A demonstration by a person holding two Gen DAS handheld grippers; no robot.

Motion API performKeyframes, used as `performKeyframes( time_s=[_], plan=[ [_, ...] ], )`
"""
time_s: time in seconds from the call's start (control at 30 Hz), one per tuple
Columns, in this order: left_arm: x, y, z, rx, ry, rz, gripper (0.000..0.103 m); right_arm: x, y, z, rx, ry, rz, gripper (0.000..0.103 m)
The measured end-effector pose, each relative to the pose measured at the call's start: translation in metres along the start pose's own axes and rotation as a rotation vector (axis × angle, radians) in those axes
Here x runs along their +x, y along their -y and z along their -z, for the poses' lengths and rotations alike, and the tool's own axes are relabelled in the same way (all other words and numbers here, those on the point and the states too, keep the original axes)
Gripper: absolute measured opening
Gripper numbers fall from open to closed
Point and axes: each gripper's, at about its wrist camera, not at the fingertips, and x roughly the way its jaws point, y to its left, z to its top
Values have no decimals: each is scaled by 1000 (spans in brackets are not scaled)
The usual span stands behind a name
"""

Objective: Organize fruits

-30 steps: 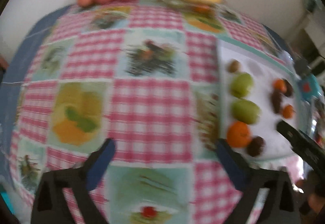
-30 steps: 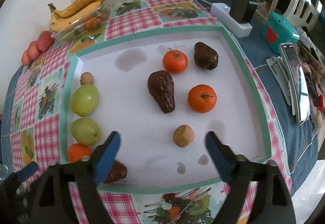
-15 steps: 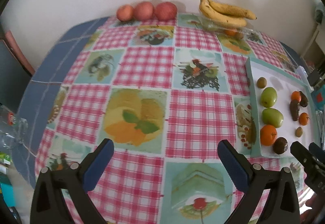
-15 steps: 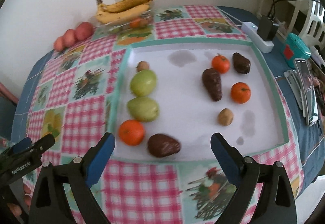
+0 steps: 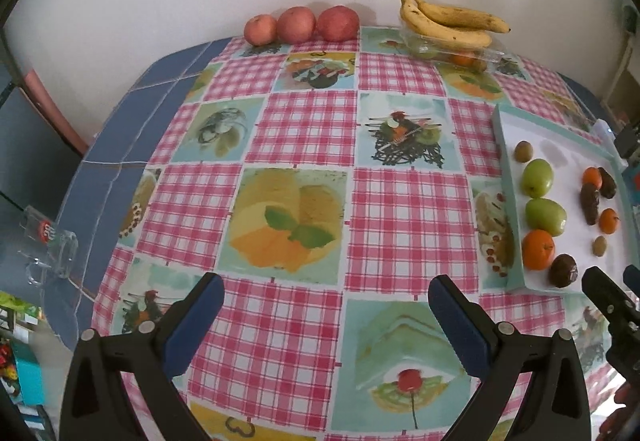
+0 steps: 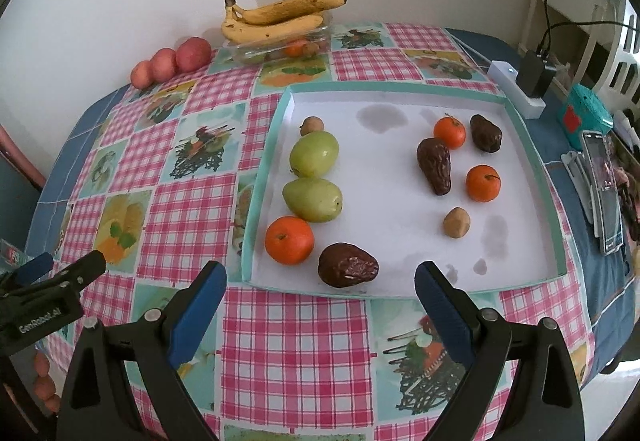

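A table with a pink-checked, fruit-print cloth (image 6: 292, 353) filled both views, its blue top (image 5: 120, 145) bare at the left edge. Directly on it lay a shallow white tray (image 6: 384, 209) at centre right, three red apples (image 6: 172, 63) upper left, a clear container (image 6: 280, 49) under bananas (image 6: 280, 17) at top centre, and a white power strip (image 6: 516, 89) upper right.

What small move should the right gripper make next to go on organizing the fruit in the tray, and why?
Probably ease the right gripper forward and down over the dark avocado at the tray's near edge. Its fingers are open and empty, that fruit lies nearest between them, and the left column beside it already lines up the orange and two green fruits.
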Motion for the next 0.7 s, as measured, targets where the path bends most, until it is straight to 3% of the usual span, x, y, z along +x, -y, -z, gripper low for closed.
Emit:
performKeyframes(
  time_s=[0.7],
  plan=[
    [-3, 1, -1, -4, 2, 13, 103, -1, -3, 0, -15, 5, 1, 95]
  ],
)
